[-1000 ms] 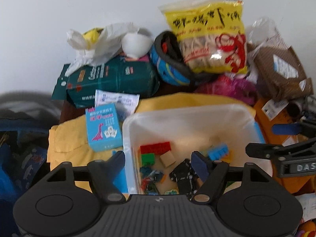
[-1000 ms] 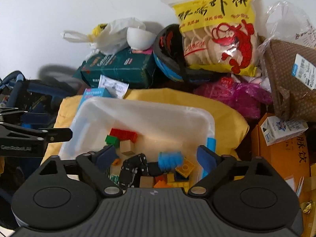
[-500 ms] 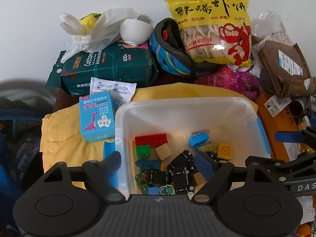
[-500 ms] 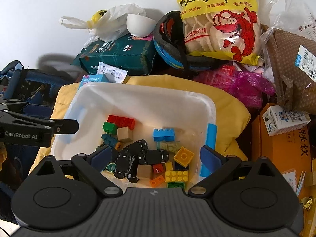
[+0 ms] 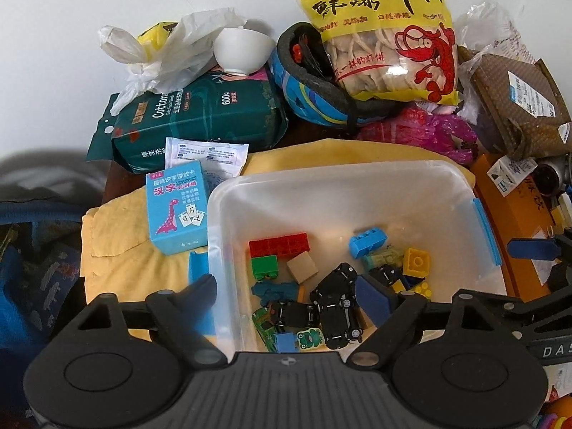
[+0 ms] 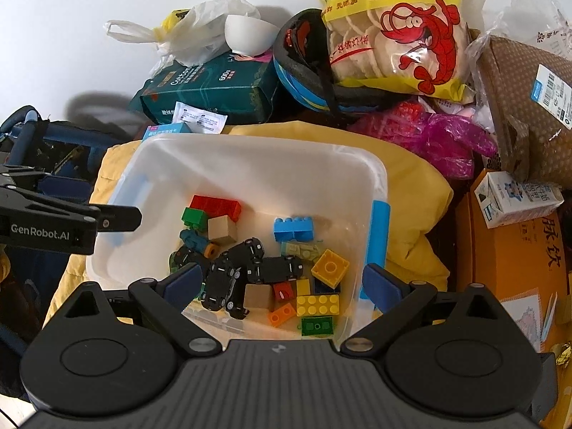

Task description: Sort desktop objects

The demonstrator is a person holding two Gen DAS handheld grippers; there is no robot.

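A translucent white bin (image 5: 339, 169) with blue handles rests on a yellow cloth (image 5: 118, 236). Inside lie a red brick (image 5: 279, 245), a blue brick (image 5: 368, 241), a yellow brick (image 5: 416, 261), black toy cars (image 5: 336, 296) and other small pieces. My left gripper (image 5: 287, 293) hangs open over the bin's left wall, holding nothing. From the other side, the right gripper (image 6: 282, 284) is open and empty above the bin (image 6: 250, 139), near its right handle. There the blue brick (image 6: 294, 228) sits beside the cars (image 6: 243, 264).
Around the bin stand a blue card box (image 5: 175, 211), a green cotton pack (image 5: 200, 118), a white bowl (image 5: 241, 50), a helmet (image 5: 314, 82), a cracker bag (image 5: 386, 35) and a brown parcel (image 5: 518, 107). An orange box (image 6: 518, 268) and milk carton (image 6: 518, 196) lie right.
The blue brick, blurred near my right gripper's fingers a second ago, now lies still on the bin floor. Both grippers have drawn back, and more of the bin shows.
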